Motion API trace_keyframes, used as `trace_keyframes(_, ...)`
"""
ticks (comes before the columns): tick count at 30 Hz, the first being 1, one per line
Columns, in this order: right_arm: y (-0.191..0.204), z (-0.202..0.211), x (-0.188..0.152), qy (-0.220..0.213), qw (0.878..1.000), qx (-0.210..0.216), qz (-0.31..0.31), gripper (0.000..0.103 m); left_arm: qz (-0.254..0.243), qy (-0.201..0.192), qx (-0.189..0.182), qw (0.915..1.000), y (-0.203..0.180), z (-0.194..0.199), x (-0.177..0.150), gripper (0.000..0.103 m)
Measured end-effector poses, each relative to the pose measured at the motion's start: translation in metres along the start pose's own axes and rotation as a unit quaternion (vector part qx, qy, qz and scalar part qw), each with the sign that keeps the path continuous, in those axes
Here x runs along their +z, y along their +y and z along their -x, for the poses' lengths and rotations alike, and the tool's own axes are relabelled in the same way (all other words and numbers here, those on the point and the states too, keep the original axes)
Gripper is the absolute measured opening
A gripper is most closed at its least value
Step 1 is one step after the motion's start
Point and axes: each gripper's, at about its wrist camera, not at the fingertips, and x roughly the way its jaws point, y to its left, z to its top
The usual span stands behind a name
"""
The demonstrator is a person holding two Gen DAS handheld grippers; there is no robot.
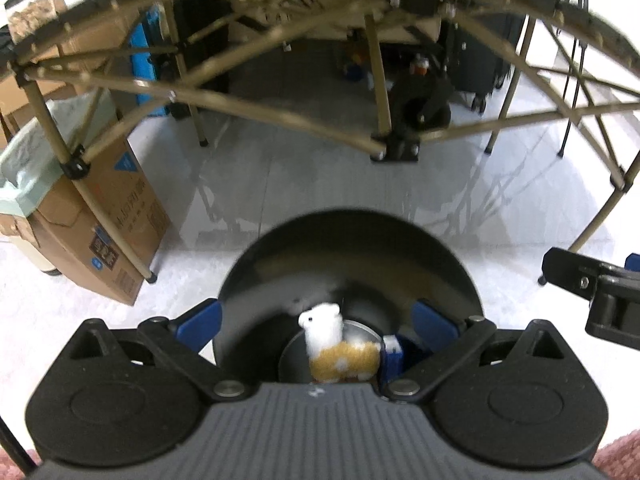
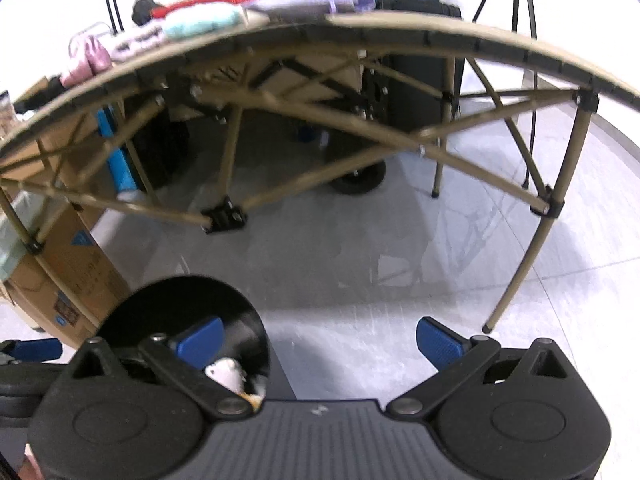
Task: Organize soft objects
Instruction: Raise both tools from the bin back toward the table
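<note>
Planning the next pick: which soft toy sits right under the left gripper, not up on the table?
The white-and-yellow llama plush, inside the black round bin on the floor, between the left gripper's open jaws. The pink plush and mint plush lie on the tabletop.

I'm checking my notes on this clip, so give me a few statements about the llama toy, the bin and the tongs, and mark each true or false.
1. The left tongs are open. True.
2. The llama toy is gripped by the left tongs. False: it sits in the black bin between the open fingers, and neither visibly touches it.
3. The toy is white with a yellow middle. True.
4. The right tongs hold a sock. False: they are open and hold nothing.
5. The bin stands on the folding table. False: it is lower than the tabletop, in front of the table.
</note>
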Motion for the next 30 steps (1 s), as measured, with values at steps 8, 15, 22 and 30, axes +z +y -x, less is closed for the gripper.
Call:
trace_keyframes(8, -0.006, 0.042, 0.009, -0.053, 0.998, 0.035, -0.025, 0.103, 0.004, -0.058, 0.0, 0.9983, 0.004, 0.034, 0.008, 0.103)
trace_keyframes(15, -0.011, 0.083, 0.02, -0.132, 0.989, 0.056, -0.026, 0.103, -0.012, -0.119, 0.007, 0.9928, 0.006, 0.065, 0.012, 0.103)
trace_keyframes(22, -0.005, 0.103, 0.028, -0.185, 0.98, 0.07, 0.0, 0.103, -0.012, -0.182, 0.01, 0.9831, 0.011, 0.094, 0.027, 0.103)
trace_keyframes(30, 0.015, 0.116, 0.053, -0.237, 0.967, 0.088, 0.024, 0.103, 0.027, -0.222, 0.01, 0.9747, 0.032, 0.113, 0.057, 0.103)
